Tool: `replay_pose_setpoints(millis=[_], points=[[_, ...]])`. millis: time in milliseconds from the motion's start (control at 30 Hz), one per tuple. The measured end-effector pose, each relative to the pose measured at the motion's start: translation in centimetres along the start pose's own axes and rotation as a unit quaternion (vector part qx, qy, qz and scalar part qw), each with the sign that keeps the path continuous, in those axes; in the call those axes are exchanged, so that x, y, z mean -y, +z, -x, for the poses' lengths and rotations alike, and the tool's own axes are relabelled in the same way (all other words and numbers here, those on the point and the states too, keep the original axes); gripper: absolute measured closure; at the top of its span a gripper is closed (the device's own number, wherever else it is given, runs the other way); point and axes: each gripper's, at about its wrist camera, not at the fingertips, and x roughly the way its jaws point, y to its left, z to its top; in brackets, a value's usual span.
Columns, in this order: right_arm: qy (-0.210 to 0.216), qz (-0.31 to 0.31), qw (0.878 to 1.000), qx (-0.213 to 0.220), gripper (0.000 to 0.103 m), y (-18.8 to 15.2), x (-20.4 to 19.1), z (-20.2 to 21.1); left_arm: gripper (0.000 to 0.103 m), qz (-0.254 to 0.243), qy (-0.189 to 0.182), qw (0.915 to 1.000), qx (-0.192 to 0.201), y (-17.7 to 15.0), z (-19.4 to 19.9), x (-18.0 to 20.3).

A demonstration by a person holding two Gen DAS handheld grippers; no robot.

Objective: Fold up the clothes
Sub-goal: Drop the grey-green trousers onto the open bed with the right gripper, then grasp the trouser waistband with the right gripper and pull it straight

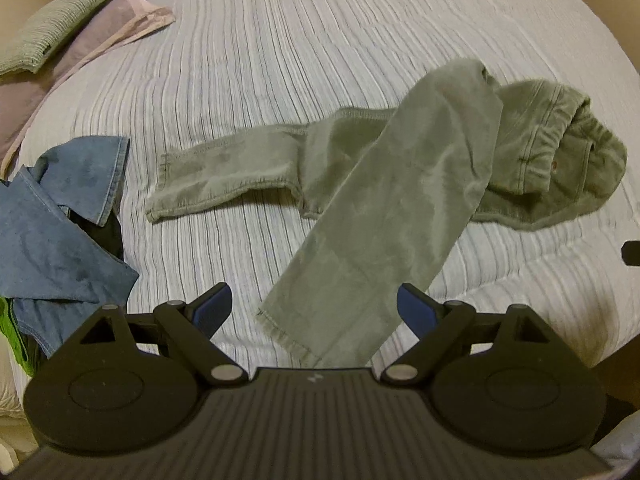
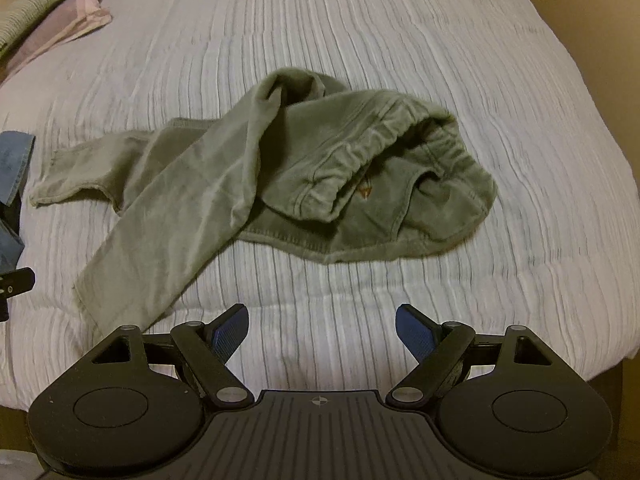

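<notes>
In the middle of the bed, on its ribbed white bedspread (image 2: 400, 60), lie crumpled olive-green velvety trousers (image 2: 280, 160), legs crossed, waistband bunched at the right. Left tongs (image 1: 322, 312) hover apart over the near leg hem; right tongs (image 2: 322, 332) gape apart, empty. Blue denim clothes (image 1: 52, 240) heap at left.

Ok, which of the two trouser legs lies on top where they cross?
The leg running toward the left gripper lies on top; the other leg, pointing toward the blue clothes, passes beneath it.
</notes>
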Motion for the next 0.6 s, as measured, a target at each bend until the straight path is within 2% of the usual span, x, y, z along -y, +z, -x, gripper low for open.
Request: replay_pose_setpoints(millis=[233,333,600], points=[[-0.005,0.004,1.0,-0.015,0.02,-0.4,-0.5,-1.2,0.015,0.019,0.01,0.9995,-0.021,-1.0,-1.0,0.2],[0.0,0.026,1.0,-0.012,0.02,0.0,-0.4,-1.5,0.015,0.037,0.021,0.9987,-0.028,-1.0,-1.2,0.9],[0.004,0.075,0.997,0.005,0.02,2.1,4.2,-2.3,0.016,0.086,0.049,0.9942,-0.041,-0.1,-1.1,4.9]])
